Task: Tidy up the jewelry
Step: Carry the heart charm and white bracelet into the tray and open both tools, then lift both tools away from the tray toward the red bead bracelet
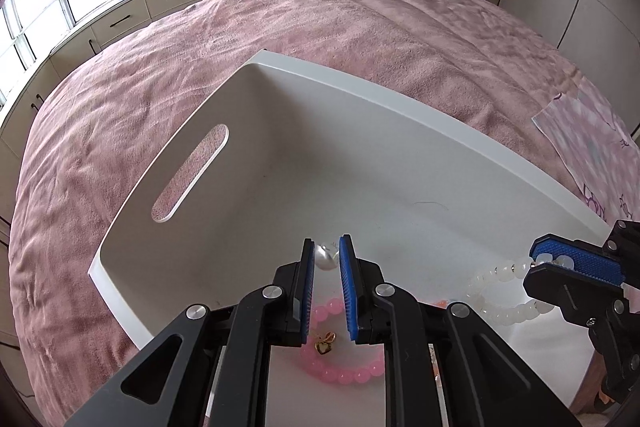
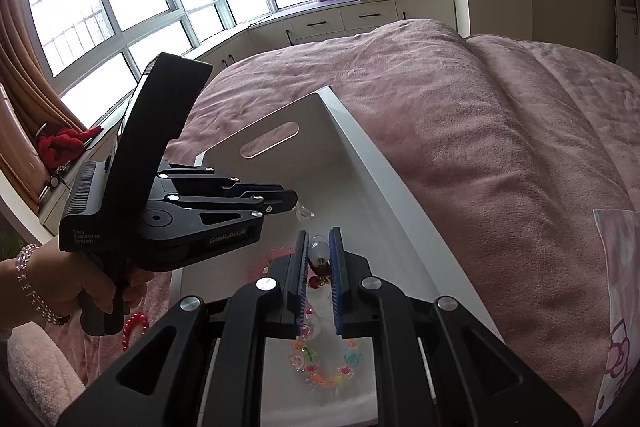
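A white tray lies on the pink bed. My left gripper is shut on a clear pearly bead piece above the tray floor. A pink bead bracelet with a gold heart charm lies in the tray under it. My right gripper is shut on a white bead bracelet, whose beads show between its pads. It enters the left wrist view at the right. A colourful charm bracelet lies in the tray below the right gripper.
A red bead bracelet lies on the bed left of the tray. A patterned pink pillow is at the right. The tray has a handle slot in its left wall. Drawers and windows lie beyond the bed.
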{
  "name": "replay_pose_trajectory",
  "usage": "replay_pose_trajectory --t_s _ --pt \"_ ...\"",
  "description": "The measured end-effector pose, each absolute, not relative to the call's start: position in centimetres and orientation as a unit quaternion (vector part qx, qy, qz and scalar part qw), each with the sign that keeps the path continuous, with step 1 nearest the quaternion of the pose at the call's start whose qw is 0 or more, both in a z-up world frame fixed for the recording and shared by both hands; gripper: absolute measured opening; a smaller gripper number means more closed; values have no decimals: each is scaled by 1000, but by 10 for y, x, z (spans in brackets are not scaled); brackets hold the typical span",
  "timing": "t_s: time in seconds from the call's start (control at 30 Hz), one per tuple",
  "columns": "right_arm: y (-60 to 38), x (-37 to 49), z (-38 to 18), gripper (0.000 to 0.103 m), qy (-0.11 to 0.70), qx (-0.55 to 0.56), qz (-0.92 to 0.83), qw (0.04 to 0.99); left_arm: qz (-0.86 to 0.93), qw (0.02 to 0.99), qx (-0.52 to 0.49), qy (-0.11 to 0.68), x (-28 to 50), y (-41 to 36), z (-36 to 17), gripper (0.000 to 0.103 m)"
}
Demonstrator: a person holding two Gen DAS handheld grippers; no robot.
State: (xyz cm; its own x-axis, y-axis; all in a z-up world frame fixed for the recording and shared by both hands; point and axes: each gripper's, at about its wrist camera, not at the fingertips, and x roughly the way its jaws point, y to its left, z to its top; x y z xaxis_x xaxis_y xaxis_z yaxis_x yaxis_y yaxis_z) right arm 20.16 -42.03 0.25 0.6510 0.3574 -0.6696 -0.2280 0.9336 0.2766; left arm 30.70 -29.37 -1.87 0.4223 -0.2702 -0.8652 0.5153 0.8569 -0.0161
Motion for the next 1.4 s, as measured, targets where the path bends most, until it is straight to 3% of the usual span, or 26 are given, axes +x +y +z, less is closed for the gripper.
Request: replay_pose_trajectory --t_s 0.17,0.4,0.47,0.5,0.57,0.6,0.7,0.87,1.4 --pt "-417 201 5 11 387 78 162 905 -240 836 121 478 305 -292 -16 20" --pt "-417 201 17 13 381 71 160 908 -238 856 112 444 295 -285 6 51" --pt "-416 199 22 14 378 67 158 910 -244 861 113 431 289 -283 14 54" --pt "-415 197 24 16 377 66 156 911 -245 864 116 423 286 -282 18 55" --pt "-415 193 29 37 371 63 153 914 -243 871 120 410 281 -280 27 62" --pt "-414 191 32 41 367 61 151 916 -242 875 117 404 279 -278 31 68" --pt "-412 184 42 43 357 51 149 921 -242 885 99 384 272 -270 47 73" --pt "-406 171 62 55 333 31 146 931 -235 903 77 350 255 -255 74 83" --pt "-365 120 124 81 253 -12 175 951 -213 935 47 279 193 -182 135 93"
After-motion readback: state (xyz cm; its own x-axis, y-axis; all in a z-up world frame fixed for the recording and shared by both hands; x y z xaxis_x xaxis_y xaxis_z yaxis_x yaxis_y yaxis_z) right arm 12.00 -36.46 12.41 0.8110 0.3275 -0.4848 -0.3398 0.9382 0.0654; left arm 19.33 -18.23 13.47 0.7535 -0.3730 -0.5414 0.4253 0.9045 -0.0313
